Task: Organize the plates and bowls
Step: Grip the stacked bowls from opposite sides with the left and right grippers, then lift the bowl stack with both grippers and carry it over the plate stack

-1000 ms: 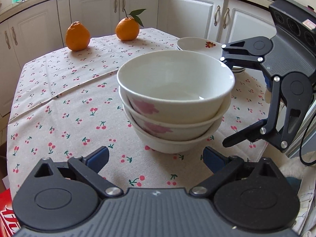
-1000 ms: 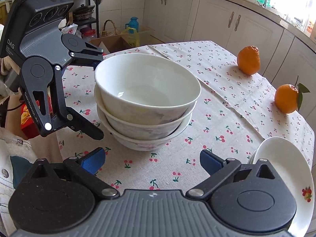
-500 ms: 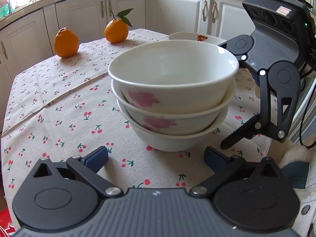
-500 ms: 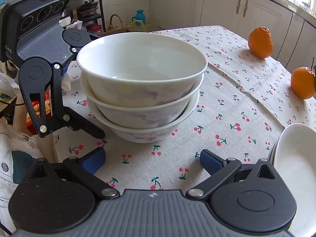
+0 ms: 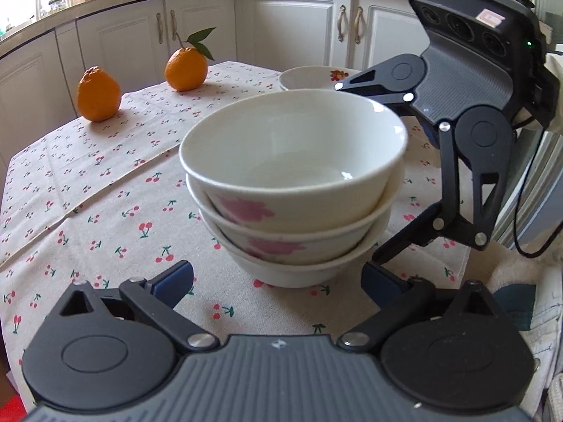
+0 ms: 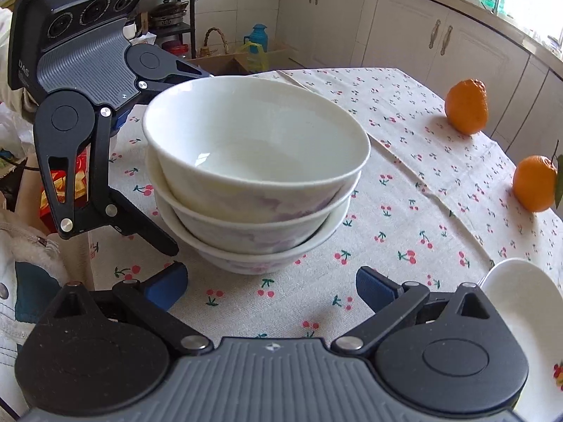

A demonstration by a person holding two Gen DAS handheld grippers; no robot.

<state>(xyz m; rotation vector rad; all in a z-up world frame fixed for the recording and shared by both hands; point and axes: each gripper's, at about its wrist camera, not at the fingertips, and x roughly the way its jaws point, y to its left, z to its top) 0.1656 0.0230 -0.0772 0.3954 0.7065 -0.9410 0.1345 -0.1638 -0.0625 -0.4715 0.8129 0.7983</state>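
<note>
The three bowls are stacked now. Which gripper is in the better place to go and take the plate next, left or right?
Probably the right gripper. In its own view the plate lies just beside its open fingers. From the left gripper, also open, the plate sits beyond the bowls, so it would have to reach over them.

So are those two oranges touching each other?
Apart. In the left wrist view, the leafy orange and the bumpy orange sit with tablecloth plainly showing between them.

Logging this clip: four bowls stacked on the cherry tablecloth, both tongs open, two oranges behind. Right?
Not quite: the stack of bowls has three, not four, as the left wrist view shows. Both the left tongs and right tongs are open, with two oranges behind.
</note>
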